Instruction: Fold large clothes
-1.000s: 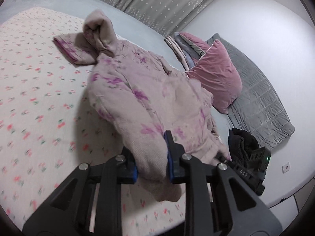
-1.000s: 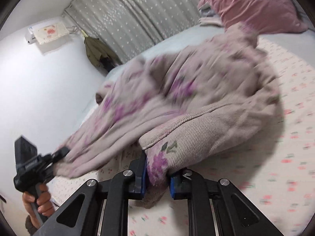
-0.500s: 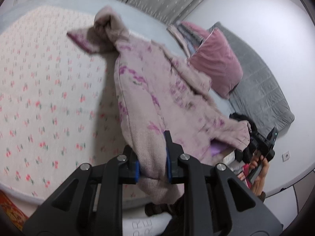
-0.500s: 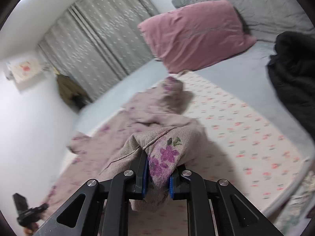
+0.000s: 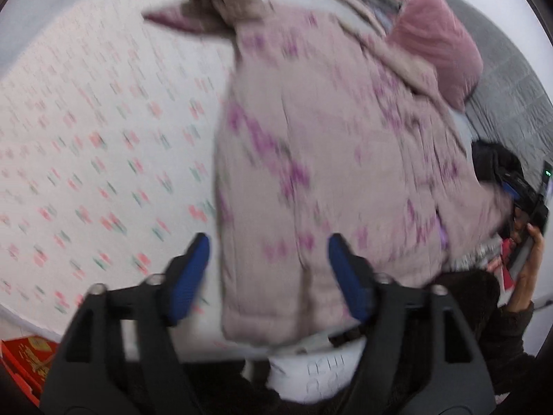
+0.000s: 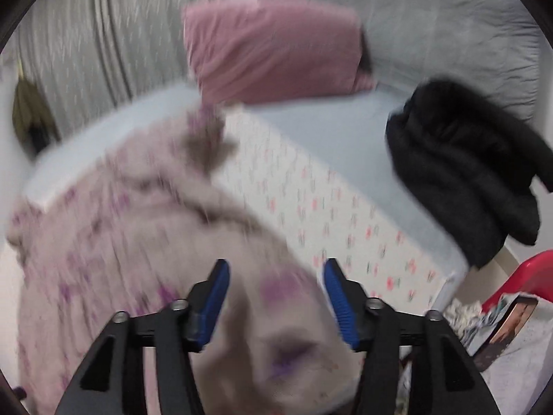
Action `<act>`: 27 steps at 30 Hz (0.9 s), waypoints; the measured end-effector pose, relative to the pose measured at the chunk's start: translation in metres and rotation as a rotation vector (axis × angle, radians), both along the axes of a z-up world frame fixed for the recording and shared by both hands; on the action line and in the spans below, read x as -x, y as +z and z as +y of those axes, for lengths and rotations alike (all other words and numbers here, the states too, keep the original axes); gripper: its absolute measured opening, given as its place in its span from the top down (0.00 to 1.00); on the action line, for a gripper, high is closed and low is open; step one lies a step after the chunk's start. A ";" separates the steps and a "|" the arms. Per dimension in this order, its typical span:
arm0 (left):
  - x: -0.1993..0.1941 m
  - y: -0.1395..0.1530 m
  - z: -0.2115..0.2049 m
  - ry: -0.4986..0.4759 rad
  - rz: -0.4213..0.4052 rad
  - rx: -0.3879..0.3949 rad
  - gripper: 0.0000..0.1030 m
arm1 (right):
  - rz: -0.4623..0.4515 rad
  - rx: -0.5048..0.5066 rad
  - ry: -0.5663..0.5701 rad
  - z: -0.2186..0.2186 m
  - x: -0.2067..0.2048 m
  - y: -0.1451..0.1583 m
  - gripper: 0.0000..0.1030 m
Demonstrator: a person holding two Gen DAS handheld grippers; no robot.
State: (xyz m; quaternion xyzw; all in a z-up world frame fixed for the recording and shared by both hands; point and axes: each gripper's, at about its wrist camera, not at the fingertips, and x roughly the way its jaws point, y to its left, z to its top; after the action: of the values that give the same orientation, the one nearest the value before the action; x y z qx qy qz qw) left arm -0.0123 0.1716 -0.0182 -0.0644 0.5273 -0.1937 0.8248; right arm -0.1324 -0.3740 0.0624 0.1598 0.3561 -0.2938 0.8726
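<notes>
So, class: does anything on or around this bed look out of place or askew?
Yes. The pink floral robe lies slanted, its lower edge hanging past the bed's edge. A black garment sits crumpled near the pink pillow.

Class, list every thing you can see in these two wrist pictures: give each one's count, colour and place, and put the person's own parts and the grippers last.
padded floral garment: one, pale pink with purple flowers, spread on the bed, hem between both grippers' open jaws
floral sheet: one, white with small red flowers, covering the bed
pillow: one, dusty pink, at the bed's head
quilted cover: one, grey, behind the pillow
dark garment: one, black, heaped beside the sheet
curtain: one, grey, far wall
hand: one, holding the right gripper's handle
left gripper: one, black with blue pads, open, jaws just opened
right gripper: one, same colours, open, jaws just opened
</notes>
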 end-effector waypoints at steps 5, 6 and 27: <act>-0.041 0.019 0.015 0.129 -0.048 0.033 0.23 | -0.129 -0.026 0.114 0.024 -0.037 0.045 0.20; -0.054 0.020 0.017 0.158 -0.064 0.040 0.22 | -0.138 -0.039 0.142 0.030 -0.049 0.047 0.20; -0.317 -0.071 0.066 0.566 -0.066 0.192 0.44 | 0.070 -0.143 0.489 0.116 -0.207 -0.078 0.19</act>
State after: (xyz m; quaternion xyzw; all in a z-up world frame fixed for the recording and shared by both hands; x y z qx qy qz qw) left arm 0.3051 0.2373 -0.0894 -0.2802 0.4406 -0.0069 0.8528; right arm 0.0744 -0.2584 -0.0160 0.1200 0.4341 -0.0537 0.8912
